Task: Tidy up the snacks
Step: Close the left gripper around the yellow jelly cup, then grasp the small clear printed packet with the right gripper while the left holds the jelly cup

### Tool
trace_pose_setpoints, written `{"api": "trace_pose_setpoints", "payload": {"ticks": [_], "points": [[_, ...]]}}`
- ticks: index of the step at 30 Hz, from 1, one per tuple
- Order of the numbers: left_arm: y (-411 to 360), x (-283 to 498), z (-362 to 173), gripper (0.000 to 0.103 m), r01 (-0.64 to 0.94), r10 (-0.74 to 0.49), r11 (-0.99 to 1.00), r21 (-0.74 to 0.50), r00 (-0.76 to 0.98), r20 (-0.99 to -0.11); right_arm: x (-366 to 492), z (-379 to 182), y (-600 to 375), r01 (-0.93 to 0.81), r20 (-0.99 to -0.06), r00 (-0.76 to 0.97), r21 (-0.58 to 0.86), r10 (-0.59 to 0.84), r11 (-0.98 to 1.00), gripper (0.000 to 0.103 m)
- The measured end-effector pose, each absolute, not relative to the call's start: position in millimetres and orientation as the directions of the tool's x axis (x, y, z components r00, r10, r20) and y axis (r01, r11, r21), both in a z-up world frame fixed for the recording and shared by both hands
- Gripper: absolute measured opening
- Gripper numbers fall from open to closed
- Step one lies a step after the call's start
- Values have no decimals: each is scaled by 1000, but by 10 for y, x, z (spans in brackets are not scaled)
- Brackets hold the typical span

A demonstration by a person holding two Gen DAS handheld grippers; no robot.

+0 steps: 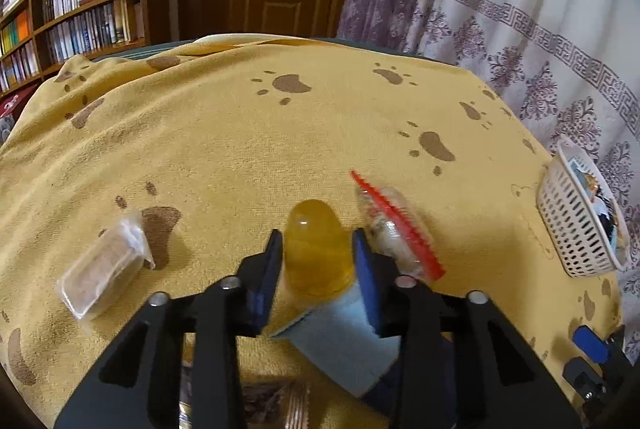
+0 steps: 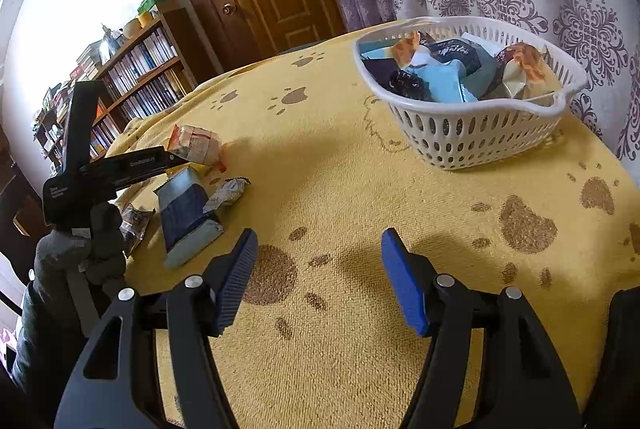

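The yellow jelly cup [image 1: 318,253] sits between the blue pads of my left gripper [image 1: 316,249]; the pads flank it on both sides and look to be touching or nearly so, though I cannot tell from the blur whether it is lifted clear of the yellow towel [image 1: 240,149] or resting on it. I read this as a pinch on the jelly, just taken or about to firm up. Just beside it on the right lies a clear packet with a red toothed strip [image 1: 394,225], and under the gripper a light blue packet [image 1: 344,341] with a dark end. Off to the left, well apart, lies a clear wrapped bar [image 1: 102,269]. From the right wrist view the same cluster shows on the left: the blue packet [image 2: 186,217], a small white twisted sweet [image 2: 228,195], the red-strip packet [image 2: 196,145], plus a crinkled wrapper half hidden by my left hand's tool. My right gripper [image 2: 320,277] hangs spread wide over bare towel, holding nothing. The white basket [image 2: 472,133] stands near the far right edge by the curtain and already holds a good heap of packets, blue, dark and orange. My judgement: well past halfway, with about six pieces left outside, the jelly next to go.
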State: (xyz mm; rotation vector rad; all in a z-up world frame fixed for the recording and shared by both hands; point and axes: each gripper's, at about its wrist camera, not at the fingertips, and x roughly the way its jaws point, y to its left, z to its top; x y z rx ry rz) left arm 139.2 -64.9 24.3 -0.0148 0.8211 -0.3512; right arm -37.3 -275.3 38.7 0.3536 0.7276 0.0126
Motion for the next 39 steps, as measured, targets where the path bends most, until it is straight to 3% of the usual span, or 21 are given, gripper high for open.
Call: {"api": "trace_pose_setpoints", "payload": {"ticks": [8, 25, 31, 36, 39], "points": [[-469, 1276, 355, 34, 273, -317, 946, -177, 655, -686, -328, 408, -2722, 107, -654, 745, 314, 133, 943, 66], [-35, 1126, 678, 34, 212, -334, 941, -263, 711, -619, 276, 527, -2112, -36, -668, 691, 352, 277, 935, 66], [42, 1107, 711, 34, 202, -345, 935, -293, 714, -609, 516, 481, -1974, -8, -695, 684, 296, 222, 955, 66], [57, 1117, 694, 34, 193, -339, 936, -294, 716, -611, 638, 418, -1903, 0, -723, 668, 237, 177, 971, 41], [58, 1129, 675, 34, 187, -336, 937, -295, 713, -615, 676, 352, -1893, 8, -743, 651, 214, 157, 977, 32]]}}
